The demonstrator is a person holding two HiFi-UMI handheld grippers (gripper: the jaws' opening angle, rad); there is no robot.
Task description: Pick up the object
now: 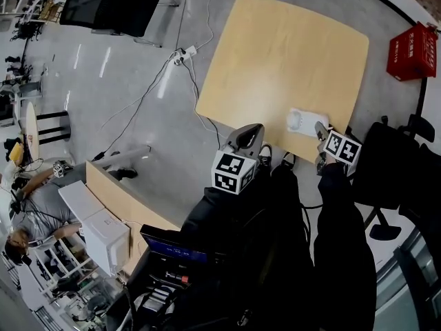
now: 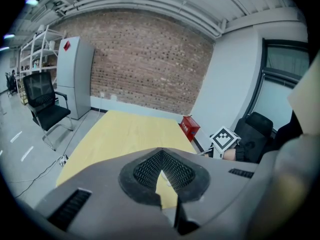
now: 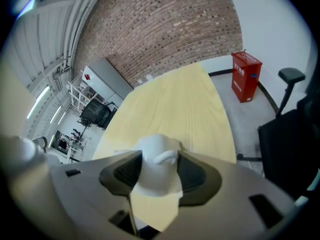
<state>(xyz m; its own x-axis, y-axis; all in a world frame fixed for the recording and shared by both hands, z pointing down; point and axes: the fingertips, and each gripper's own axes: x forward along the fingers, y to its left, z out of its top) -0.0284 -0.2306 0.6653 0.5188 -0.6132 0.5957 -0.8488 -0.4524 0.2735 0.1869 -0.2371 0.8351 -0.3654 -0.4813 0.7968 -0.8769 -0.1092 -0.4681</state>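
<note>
A white, soft-looking object (image 1: 303, 121) lies near the front edge of the light wooden table (image 1: 275, 54). My right gripper (image 1: 320, 129) reaches it from the near right. In the right gripper view the white object (image 3: 159, 179) fills the gap of the right gripper (image 3: 156, 155), and both dark pads (image 3: 122, 171) lie against its sides. My left gripper (image 1: 256, 127) hovers over the table's front edge, to the left of the object. In its own view the left gripper (image 2: 160, 152) has its tips together with nothing between them, above the table (image 2: 125, 134).
A red box (image 1: 411, 50) stands on the floor beyond the table's right corner. Black office chairs sit at the far left (image 1: 110, 5) and the near right (image 1: 386, 164). Cables and a power strip (image 1: 185, 54) lie on the floor to the left. A person (image 1: 34, 212) sits at the lower left.
</note>
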